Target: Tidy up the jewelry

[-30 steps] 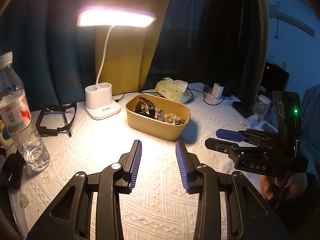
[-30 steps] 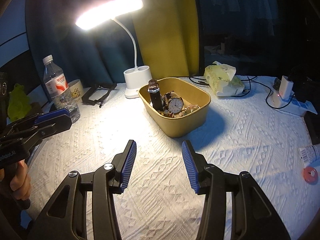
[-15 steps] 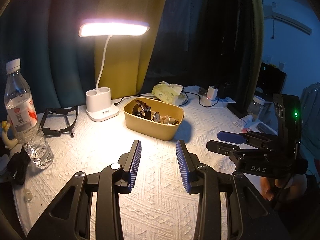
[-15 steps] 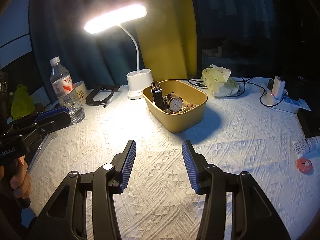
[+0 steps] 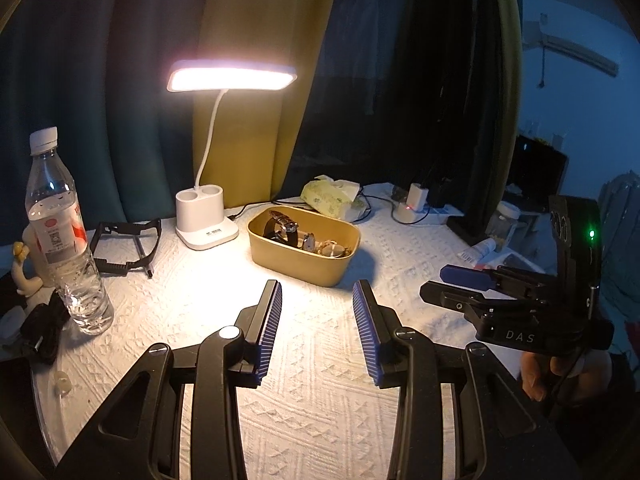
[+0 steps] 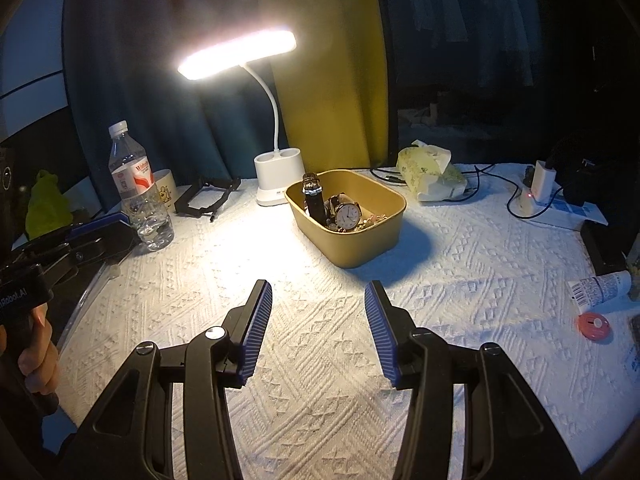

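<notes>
My left gripper wide apart, holds nothing. My right gripper wide too, holds nothing. Both hang above cloth, well short of box. Watches and chains lie mixed in box. I worry: pull one watch, chain snags, comes along. Push box wall, box slides. Bottle at left could tip if I swing wide.

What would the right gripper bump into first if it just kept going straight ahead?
Probably the yellow box holding the watches. The right gripper is open over bare tablecloth, and the box sits just ahead, slightly right; depth is hard to judge.
</notes>
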`<action>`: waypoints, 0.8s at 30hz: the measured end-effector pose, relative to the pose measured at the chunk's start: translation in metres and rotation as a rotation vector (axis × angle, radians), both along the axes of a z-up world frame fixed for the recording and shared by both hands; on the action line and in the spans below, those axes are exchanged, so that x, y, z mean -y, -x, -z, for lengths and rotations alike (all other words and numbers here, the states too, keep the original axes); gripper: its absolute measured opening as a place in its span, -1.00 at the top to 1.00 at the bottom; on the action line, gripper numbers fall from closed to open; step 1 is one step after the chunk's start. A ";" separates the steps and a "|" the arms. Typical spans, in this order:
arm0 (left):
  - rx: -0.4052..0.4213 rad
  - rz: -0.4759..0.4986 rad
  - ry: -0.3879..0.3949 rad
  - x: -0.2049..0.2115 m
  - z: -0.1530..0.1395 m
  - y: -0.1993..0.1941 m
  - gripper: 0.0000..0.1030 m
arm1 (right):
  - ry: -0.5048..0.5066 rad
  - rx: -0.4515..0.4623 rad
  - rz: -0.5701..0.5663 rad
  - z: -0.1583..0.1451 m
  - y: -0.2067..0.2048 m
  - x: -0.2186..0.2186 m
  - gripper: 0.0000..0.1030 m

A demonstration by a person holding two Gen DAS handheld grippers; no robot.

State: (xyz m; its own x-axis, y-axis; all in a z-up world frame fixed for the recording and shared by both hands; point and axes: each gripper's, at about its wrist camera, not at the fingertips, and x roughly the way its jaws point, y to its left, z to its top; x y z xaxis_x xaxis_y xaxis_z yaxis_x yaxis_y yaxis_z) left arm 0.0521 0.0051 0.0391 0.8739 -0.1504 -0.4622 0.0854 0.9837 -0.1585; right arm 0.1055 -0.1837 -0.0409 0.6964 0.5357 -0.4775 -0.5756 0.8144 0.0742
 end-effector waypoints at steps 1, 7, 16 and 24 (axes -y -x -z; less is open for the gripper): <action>0.008 -0.001 0.002 0.000 -0.002 0.003 0.23 | -0.002 0.006 0.001 -0.001 0.003 0.001 0.06; 0.036 -0.021 -0.019 0.000 -0.012 0.013 0.23 | -0.002 0.049 0.004 -0.014 0.022 0.005 0.06; 0.020 -0.068 -0.017 -0.009 -0.012 0.020 0.23 | 0.003 0.074 0.027 -0.023 0.030 0.004 0.04; 0.014 -0.085 -0.029 -0.012 -0.010 0.019 0.23 | 0.009 0.072 0.024 -0.022 0.026 0.000 0.04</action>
